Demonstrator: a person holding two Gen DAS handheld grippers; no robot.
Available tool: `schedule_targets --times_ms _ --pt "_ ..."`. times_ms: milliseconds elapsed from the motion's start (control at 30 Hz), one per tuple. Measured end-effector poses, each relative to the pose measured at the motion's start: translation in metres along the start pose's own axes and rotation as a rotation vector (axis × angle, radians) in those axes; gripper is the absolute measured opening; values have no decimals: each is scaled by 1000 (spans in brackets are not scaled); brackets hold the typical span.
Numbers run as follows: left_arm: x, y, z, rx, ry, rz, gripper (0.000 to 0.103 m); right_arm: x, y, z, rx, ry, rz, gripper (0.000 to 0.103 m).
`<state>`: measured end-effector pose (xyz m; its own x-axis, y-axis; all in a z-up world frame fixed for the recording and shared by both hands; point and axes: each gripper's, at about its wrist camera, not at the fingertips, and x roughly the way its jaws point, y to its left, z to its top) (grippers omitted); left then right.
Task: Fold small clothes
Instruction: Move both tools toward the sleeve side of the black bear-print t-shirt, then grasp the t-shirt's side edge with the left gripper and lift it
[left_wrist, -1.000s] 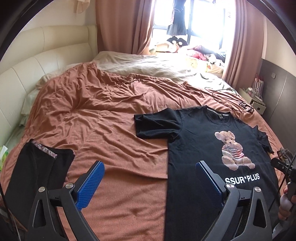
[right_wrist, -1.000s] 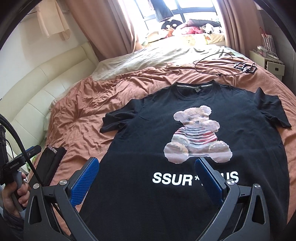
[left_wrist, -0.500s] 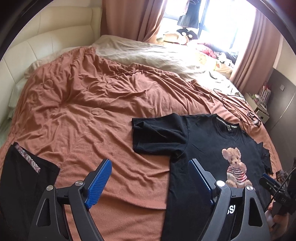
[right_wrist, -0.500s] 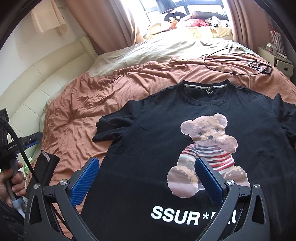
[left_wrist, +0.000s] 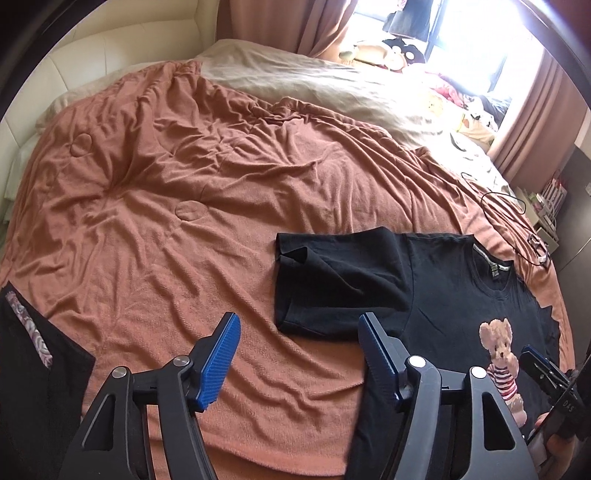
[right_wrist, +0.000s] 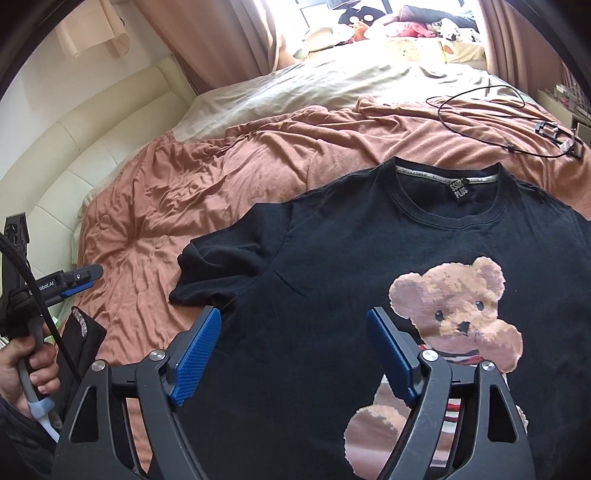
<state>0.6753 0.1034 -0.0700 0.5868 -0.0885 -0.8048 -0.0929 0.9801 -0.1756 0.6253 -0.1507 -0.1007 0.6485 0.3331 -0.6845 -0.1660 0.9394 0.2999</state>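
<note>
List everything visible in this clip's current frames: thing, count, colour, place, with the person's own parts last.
black cotton T-shirt with teddy-bear print: one, black, flat face-up on the bedspread
rust-brown wrinkled bedspread: one, covering the bed
beige sheet: one, far end by the window
folded black garment with patterned trim: one, left edge of the bed
black cable: one, looped beyond the collar
pink curtains: beside the window
left tongs: open, over the sleeve, jaws just closing
right tongs: open, above the shirt's chest, jaws just closing
hand: gripping the left handle

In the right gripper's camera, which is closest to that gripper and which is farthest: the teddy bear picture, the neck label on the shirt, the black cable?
From the right gripper:
1. Teddy bear picture, just beside it, right.
2. Neck label, farther up at the collar.
3. Black cable, beyond the shirt, on the blanket.
</note>
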Motion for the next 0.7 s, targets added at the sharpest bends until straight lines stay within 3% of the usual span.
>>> schedule_targets --times_ms 100,200,500,567,700 --pt "23 3 1 -2 34 6 61 25 -2 8 31 34 39 78" --pt "43 6 1 -17 62 4 55 46 -2 12 36 61 52 69" --pt "91 6 -4 -29 119 -7 51 91 0 18 64 116 88 55" --pt "100 3 -5 -20 131 4 51 97 0 18 69 123 93 48" --pt "114 -1 -4 -8 142 1 49 102 0 18 68 130 110 45"
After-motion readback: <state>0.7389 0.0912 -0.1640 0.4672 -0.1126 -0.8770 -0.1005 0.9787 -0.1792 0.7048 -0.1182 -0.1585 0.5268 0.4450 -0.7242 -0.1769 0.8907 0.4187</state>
